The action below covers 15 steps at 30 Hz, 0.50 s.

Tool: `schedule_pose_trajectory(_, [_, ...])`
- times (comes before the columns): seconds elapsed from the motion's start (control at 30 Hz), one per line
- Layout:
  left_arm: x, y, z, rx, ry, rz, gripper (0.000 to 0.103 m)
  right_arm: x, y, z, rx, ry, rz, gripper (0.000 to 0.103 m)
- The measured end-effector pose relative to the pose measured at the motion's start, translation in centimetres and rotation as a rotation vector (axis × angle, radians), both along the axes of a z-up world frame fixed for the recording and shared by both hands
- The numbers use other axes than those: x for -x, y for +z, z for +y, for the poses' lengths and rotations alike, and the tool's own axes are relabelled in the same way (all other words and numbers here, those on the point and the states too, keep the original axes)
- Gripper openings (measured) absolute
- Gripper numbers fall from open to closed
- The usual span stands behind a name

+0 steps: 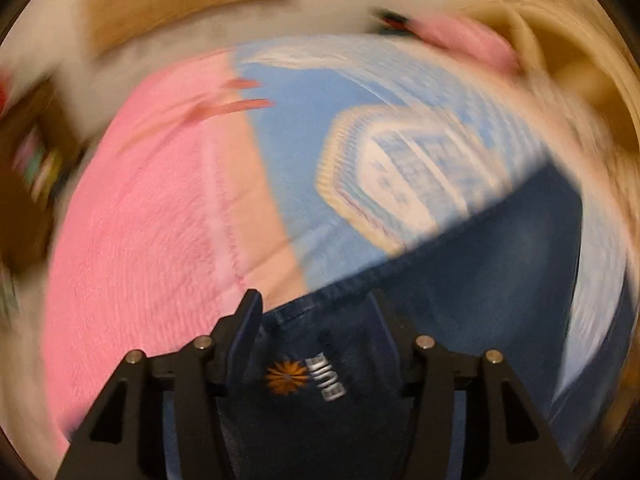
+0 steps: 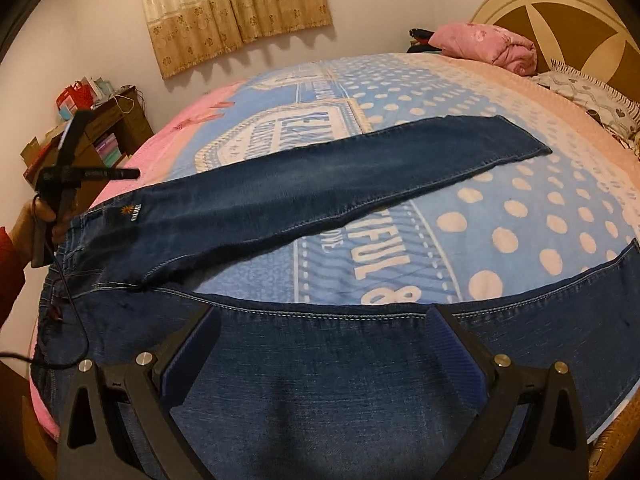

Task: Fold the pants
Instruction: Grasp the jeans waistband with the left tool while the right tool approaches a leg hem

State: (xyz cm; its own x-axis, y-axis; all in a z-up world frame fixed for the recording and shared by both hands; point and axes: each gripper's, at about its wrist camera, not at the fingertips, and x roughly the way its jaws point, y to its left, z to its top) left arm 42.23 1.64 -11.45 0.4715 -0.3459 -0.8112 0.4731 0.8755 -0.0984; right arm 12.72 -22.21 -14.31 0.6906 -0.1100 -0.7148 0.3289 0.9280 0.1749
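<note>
Dark blue jeans (image 2: 320,184) lie spread on the bed, one leg reaching to the far right and the other leg (image 2: 340,380) running across the front. An orange flower logo (image 2: 127,212) marks the hip near the waistband at the left. My right gripper (image 2: 320,340) stands open just over the near leg, with its blue pads wide apart. In the blurred left wrist view my left gripper (image 1: 314,312) hangs over the logo (image 1: 286,376). Its jaws are partly apart, with flat denim (image 1: 480,264) showing between them. A person's hand (image 2: 40,216) holds that tool by the waistband.
The bed cover (image 2: 520,208) is blue with white dots and has a pink border (image 1: 140,220). A folded pink quilt (image 2: 484,46) and a pillow (image 2: 592,96) lie by the headboard (image 2: 560,12). A cluttered wooden nightstand (image 2: 108,132) stands at the left under a curtain (image 2: 236,4).
</note>
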Motion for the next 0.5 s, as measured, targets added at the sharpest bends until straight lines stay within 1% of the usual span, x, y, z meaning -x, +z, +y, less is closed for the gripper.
schedule_pose_trajectory(0.03, [0.1,0.2,0.9,0.08,0.101,0.037,0.058,-0.1,-0.1,-0.2,-0.004,-0.003,-0.001,0.102])
schedule_pose_trajectory(0.07, [0.4,0.3,2.3,0.156,0.256,0.08,0.06,-0.2,-0.1,-0.4,-0.01,-0.008,-0.004,0.102])
schedule_pose_trajectory(0.1, [0.8,0.2,3.1,0.175,0.385,0.115,0.067,-0.2,-0.1,-0.6,-0.013,-0.011,-0.006,0.102])
schedule_pose_trajectory(0.13, [1.2,0.0,3.7,0.182,0.52,0.159,0.069,-0.2,-0.1,-0.7,-0.017,-0.013,-0.009,0.102])
schedule_pose_trajectory(0.17, [1.7,-0.2,4.0,0.198,0.634,0.196,0.069,-0.3,-0.2,-0.8,-0.021,-0.014,-0.012,0.102])
schedule_pose_trajectory(0.2, [2.0,-0.3,4.1,0.215,0.712,0.215,0.069,-0.3,-0.3,-0.9,-0.028,-0.014,-0.013,0.102])
schedule_pose_trajectory(0.23, [2.0,-0.3,3.9,0.218,0.778,0.222,0.073,-0.2,-0.4,-1.0,-0.035,-0.014,-0.014,0.102])
schedule_pose_trajectory(0.27, [1.7,-0.4,3.3,0.19,0.855,0.224,0.076,-0.1,-0.4,-1.1,-0.043,-0.014,-0.016,0.102])
schedule_pose_trajectory(0.3, [1.2,-0.7,2.6,0.141,0.924,0.235,0.078,0.1,-0.4,-1.2,-0.05,-0.013,-0.021,0.102])
schedule_pose_trajectory(0.37, [0.0,-1.8,1.4,0.077,1.05,0.28,0.078,0.6,-0.3,-1.3,-0.05,-0.011,-0.03,0.102])
schedule_pose_trajectory(0.4, [-0.8,-2.7,0.8,0.058,1.108,0.315,0.078,0.9,-0.2,-1.6,-0.045,-0.013,-0.036,0.102])
schedule_pose_trajectory(0.43, [-1.3,-3.4,0.4,0.056,1.152,0.342,0.078,1.1,-0.2,-1.8,-0.041,-0.018,-0.04,0.102])
schedule_pose_trajectory(0.5, [-2.5,-4.8,-0.6,0.028,1.254,0.366,0.078,1.4,-0.4,-2.8,-0.049,-0.031,-0.041,0.102])
